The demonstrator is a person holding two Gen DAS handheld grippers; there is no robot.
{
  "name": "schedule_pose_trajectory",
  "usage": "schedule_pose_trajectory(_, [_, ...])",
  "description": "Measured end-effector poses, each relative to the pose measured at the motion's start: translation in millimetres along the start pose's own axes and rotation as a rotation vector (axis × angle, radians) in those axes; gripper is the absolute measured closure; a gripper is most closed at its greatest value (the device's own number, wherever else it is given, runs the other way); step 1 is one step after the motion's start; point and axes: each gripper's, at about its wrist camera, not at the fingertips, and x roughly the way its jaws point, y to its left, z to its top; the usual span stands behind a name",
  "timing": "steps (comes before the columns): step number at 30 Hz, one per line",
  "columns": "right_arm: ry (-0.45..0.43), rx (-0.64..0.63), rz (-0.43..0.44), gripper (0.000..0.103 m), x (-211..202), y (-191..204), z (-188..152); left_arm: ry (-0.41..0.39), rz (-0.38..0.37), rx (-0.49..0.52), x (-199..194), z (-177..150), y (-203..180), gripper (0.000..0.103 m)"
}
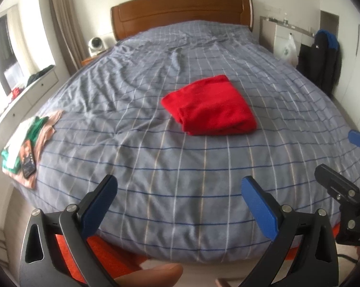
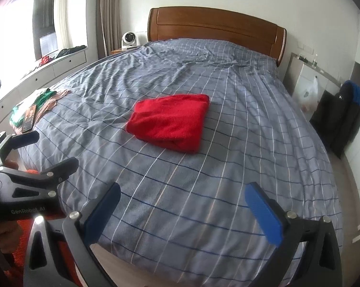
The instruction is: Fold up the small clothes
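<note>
A red garment (image 1: pixel 211 105) (image 2: pixel 170 123), folded into a thick rectangle, lies in the middle of the bed (image 1: pixel 156 167) (image 2: pixel 203 191). At the bed's left edge sits a small pile of green, white and pink clothes (image 1: pixel 34 129) (image 2: pixel 45 100) with a phone (image 1: pixel 27 159) (image 2: pixel 29 117) on top. My left gripper (image 1: pixel 178 181) (image 2: pixel 53 148) hangs open over the foot of the bed, well short of the red garment, with nothing in it. To its right, my right gripper (image 2: pixel 183 187) (image 1: pixel 340 155) is open and empty too.
A wooden headboard (image 1: pixel 180 9) closes the far end. Beside it on the left, a white fan (image 1: pixel 96 45) stands on a nightstand. Drawers (image 2: pixel 48 71) run under the window on the left. Dark jackets (image 2: pixel 344 119) hang at the right. An orange rug (image 1: pixel 70 251) lies below.
</note>
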Motion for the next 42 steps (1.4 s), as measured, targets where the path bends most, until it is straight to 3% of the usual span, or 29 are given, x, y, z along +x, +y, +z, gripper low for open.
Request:
schedule_pose_trajectory(22, [0.024, 0.048, -0.026, 0.0, -3, -2, 10, 0.039, 0.004, -0.037, 12, 3, 4, 0.0])
schedule_pose_trajectory(34, [0.028, 0.043, -0.064, 0.0, -2, -7, 6, 0.016, 0.037, -0.026, 6, 6, 0, 0.0])
schedule_pose_trajectory(42, [0.051, 0.08, -0.031, 0.0, 2, -10, 3, -0.005, 0.046, -0.03, 1, 8, -1, 0.0])
